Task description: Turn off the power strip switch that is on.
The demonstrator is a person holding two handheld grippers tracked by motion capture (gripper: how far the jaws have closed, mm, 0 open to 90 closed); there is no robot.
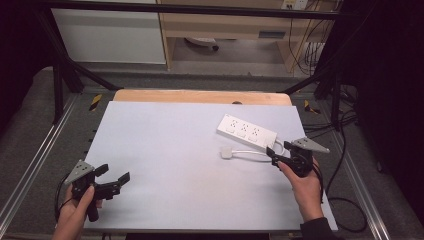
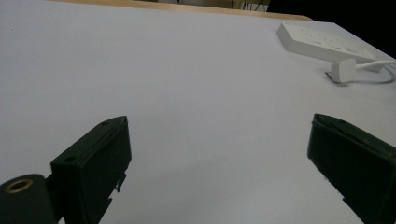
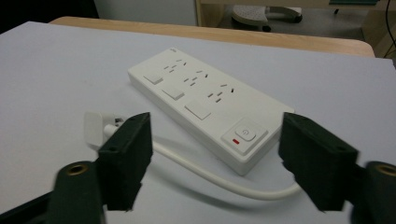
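A white power strip with three sockets lies at the back right of the pale mat. Its white cable loops forward and ends in a white plug lying loose on the mat. My right gripper is open just in front of the strip's near end. In the right gripper view the strip, its power button and the plug lie beyond my open right gripper. My left gripper is open and empty at the front left. The left gripper view shows it over bare mat, strip and plug far off.
The mat covers a wooden table whose back edge shows behind it. Black frame bars stand at the back corners. Metal rails run along both sides, and loose black cables lie to the right of the table.
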